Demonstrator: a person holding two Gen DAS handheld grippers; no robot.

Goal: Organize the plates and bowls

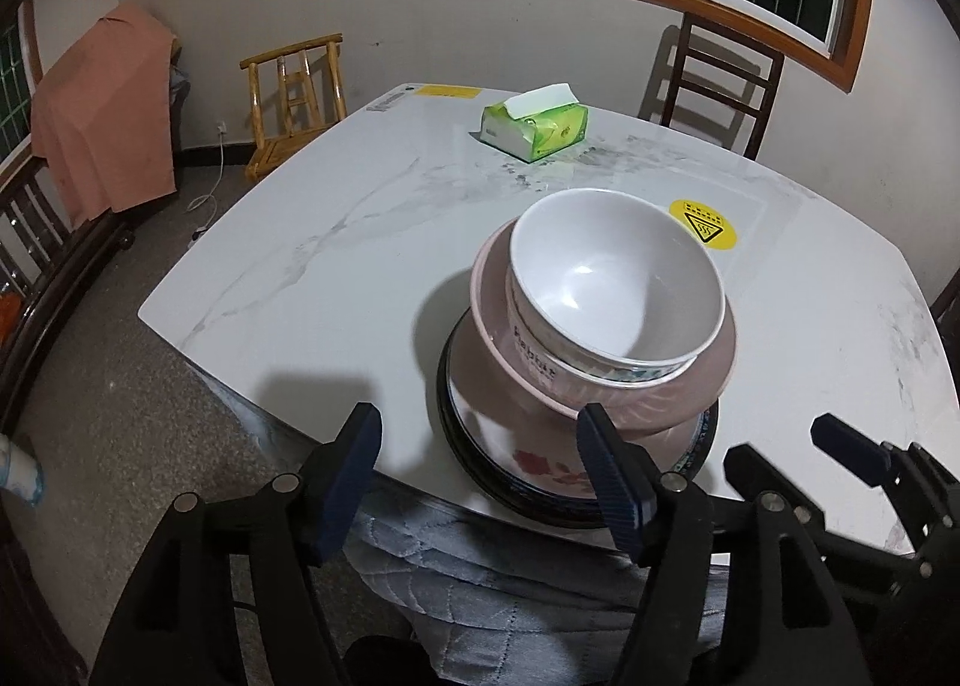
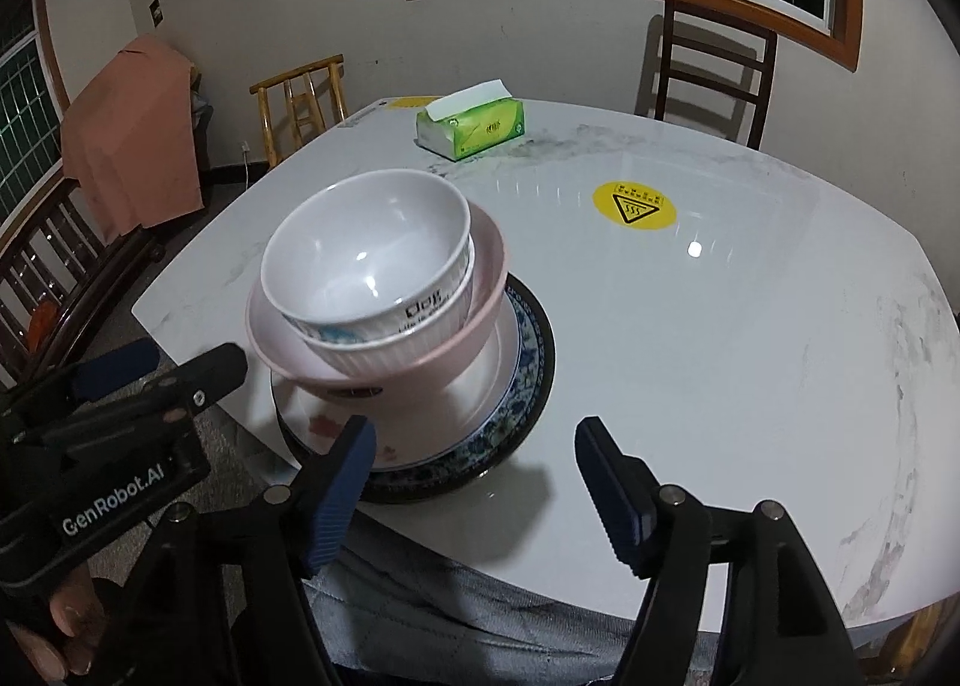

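Bowls stacked on plates at the near edge of the bench (image 1: 288, 242), both grippers wide and empty.

I judge the white bowl (image 1: 618, 290) light but slippery and breakable, sitting tilted in the pink bowl (image 2: 480, 290) on the plates (image 2: 516, 386); I would take its rim with the left gripper (image 1: 480, 476), the right gripper (image 2: 474, 482) steadying.

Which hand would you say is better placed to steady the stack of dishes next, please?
Probably the left. The left gripper stands open with one finger right by the rim of the plates under the bowls. The right gripper, also open, faces mostly bare table.
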